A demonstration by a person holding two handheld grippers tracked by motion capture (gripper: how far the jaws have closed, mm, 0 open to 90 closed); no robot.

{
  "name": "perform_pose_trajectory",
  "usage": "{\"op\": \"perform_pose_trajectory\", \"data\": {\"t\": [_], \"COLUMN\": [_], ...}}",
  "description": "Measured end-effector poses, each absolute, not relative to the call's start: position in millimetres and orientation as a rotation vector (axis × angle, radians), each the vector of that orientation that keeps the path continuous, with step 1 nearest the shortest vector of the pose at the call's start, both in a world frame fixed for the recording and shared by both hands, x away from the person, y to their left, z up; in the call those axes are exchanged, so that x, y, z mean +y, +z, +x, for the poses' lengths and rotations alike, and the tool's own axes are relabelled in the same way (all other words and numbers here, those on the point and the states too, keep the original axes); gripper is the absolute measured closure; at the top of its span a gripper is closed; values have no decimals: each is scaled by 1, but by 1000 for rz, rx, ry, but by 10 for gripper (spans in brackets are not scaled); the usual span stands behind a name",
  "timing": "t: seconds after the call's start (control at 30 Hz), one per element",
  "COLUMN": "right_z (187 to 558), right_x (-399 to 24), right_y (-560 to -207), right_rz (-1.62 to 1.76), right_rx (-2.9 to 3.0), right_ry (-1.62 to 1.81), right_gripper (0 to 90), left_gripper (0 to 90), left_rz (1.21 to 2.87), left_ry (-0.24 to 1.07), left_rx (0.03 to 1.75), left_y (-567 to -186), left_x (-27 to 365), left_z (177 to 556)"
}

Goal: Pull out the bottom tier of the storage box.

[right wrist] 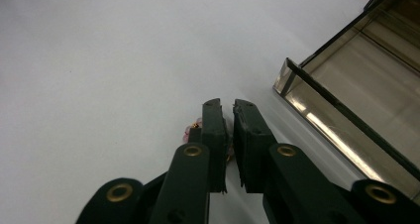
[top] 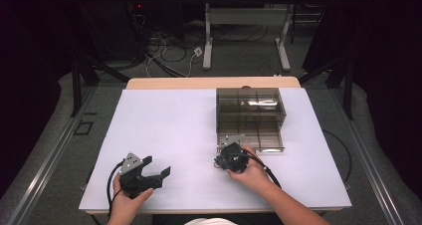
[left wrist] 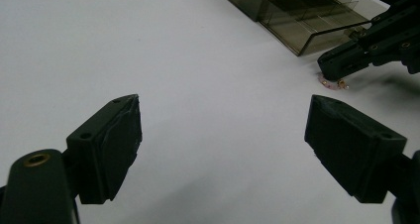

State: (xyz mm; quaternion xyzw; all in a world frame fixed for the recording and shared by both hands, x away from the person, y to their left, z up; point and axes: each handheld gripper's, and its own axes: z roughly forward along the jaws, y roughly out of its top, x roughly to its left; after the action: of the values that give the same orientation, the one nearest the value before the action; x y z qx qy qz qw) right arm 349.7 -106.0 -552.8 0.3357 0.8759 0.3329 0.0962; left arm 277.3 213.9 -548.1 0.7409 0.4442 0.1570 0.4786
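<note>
A small pink, bead-like trinket with gold-coloured bits lies on the white table top, just in front of the smoky transparent plastic organiser box with its pulled-out drawer. In the left gripper view it peeks out from under the tips of the right gripper, flat on the table and touching or almost touching those tips. In the right gripper view the same trinket shows as a pink and gold speck beside the outer face of one jaw, not in the narrow gap between the two. The right gripper has its jaws drawn nearly together, with only a thin slit between the pads and nothing visibly caught there; whether any part of the trinket is pinched lower down cannot be told. That view also shows the drawer's clear front corner close at the right of the jaws. From the high view the trinket is too small to make out; there the right gripper points down at the table just before the drawer's front, held by the person's right hand. The left gripper rests well apart, near the table's front edge, its jaws spread wide and empty, as its own view confirms with bare table between the pads.
</note>
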Motion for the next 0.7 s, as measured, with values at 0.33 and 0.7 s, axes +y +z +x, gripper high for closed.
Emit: {"op": "perform_pose_trajectory", "data": {"t": [0.33,0.7], "right_z": [344,345], "right_x": [-102,-105], "right_y": [-553,-549], "right_rz": [926,966], "right_rx": [2561,2577], "right_ry": [955,1008], "right_gripper": [877,900], "left_gripper": [148,148], "left_rz": [1806,1809], "left_ry": [381,383], "left_rx": [1085,1084], "left_y": [-548,-548], "left_x": [214,214], "left_z": [277,278]}}
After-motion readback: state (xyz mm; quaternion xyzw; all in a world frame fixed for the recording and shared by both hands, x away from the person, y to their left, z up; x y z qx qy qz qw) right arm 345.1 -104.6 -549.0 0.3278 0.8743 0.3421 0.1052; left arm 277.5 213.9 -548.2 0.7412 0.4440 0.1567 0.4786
